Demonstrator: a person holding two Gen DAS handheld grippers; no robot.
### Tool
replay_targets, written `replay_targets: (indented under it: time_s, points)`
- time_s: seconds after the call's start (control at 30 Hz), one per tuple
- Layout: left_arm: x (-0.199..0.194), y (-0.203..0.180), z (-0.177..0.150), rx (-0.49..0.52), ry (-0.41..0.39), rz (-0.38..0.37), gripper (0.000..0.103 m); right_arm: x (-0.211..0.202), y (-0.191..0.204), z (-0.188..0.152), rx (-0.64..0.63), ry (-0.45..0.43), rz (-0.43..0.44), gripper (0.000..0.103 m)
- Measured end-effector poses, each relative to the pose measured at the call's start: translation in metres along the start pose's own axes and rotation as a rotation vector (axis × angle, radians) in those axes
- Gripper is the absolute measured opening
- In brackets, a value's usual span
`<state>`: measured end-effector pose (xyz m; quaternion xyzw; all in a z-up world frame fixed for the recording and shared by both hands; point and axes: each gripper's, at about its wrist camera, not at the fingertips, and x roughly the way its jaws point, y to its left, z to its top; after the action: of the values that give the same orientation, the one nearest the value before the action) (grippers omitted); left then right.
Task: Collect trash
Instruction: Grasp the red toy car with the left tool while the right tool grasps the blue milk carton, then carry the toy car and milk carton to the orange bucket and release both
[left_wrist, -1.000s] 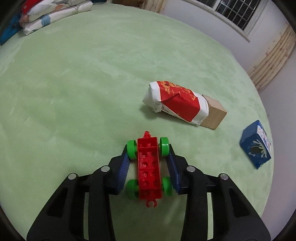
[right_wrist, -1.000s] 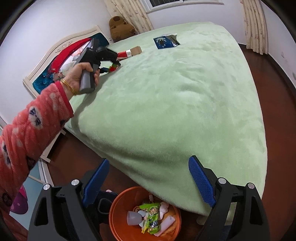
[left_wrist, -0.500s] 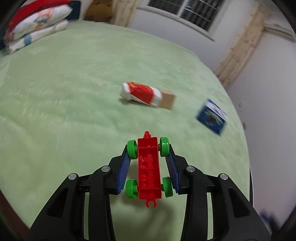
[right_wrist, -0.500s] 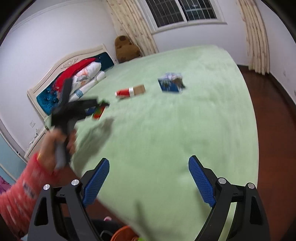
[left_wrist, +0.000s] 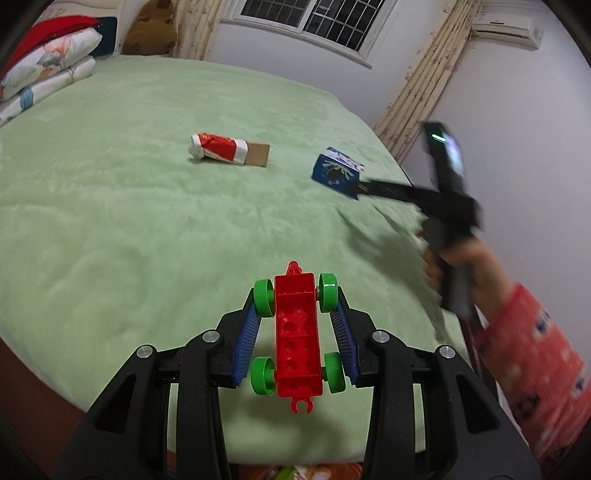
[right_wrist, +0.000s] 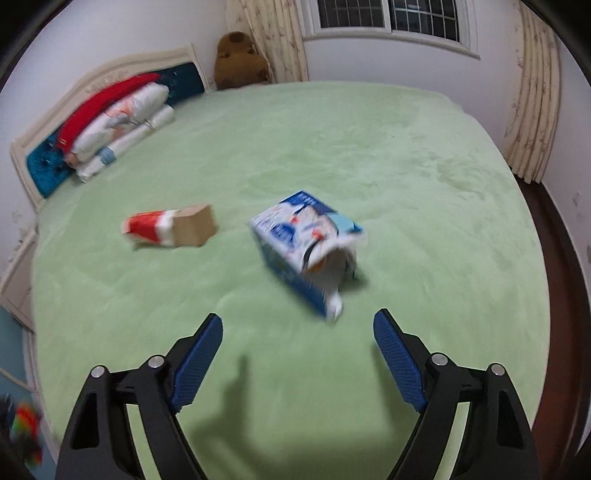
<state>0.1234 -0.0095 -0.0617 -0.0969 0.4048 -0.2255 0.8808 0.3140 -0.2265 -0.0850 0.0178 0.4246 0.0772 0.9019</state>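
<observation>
My left gripper is shut on a red toy block car with green wheels, held above the near edge of the green bed. A red-and-white packet lies mid-bed against a brown cardboard box. To its right lies a torn blue-and-white carton. My right gripper hovers right before the carton with its jaws wide and closing. The pads press on nothing, and the carton lies just beyond the tips.
Stacked pillows and a brown plush toy sit at the headboard end. Dark wooden floor runs along the bed's right side. A hand in a red patterned sleeve holds the right gripper. Colourful wrappers show below the bed edge.
The left gripper drew back from the packet to the bed's edge, still holding the toy car. The right gripper swung from above an orange bin across the bed to the blue carton.
</observation>
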Motion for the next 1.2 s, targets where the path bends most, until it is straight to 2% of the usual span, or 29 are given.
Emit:
replay_targets:
  time_s: [0.1,0.17,0.23,0.27,0.3,0.4,0.53,0.77,1.07,1.2]
  points:
    - [-0.003,0.001,-0.007,-0.005,0.009,0.002,0.038,0.023,0.001,0.015,0.013,0.021,-0.015,0.069]
    - [-0.002,0.004,-0.01,-0.012,0.017,0.008,0.038,0.037,0.005,0.022,0.016,0.052,-0.029,0.056]
    - [-0.002,0.005,-0.012,-0.013,0.025,0.008,0.038,0.044,0.009,0.023,0.016,0.098,-0.035,0.013]
    - [-0.003,0.005,-0.013,-0.014,0.025,0.011,0.038,0.045,0.012,0.021,0.018,0.108,-0.034,0.012]
    - [-0.005,0.005,-0.014,-0.014,0.024,0.009,0.038,0.042,0.013,0.019,0.021,0.111,-0.018,0.005]
    - [-0.008,0.004,-0.014,-0.015,0.016,0.008,0.038,0.023,0.018,0.01,0.003,0.079,-0.02,0.003]
    - [-0.015,-0.003,-0.015,0.002,0.003,0.014,0.038,-0.009,0.02,-0.006,0.007,0.042,0.042,0.003]
    - [-0.042,-0.023,-0.022,0.033,-0.022,0.017,0.038,-0.096,0.026,-0.047,0.024,-0.028,0.178,0.003]
    - [-0.074,-0.049,-0.062,0.089,0.005,0.029,0.038,-0.217,0.039,-0.155,-0.02,-0.066,0.264,0.003]
    - [-0.083,-0.058,-0.089,0.114,0.038,0.033,0.038,-0.249,0.051,-0.202,-0.039,-0.053,0.293,0.003]
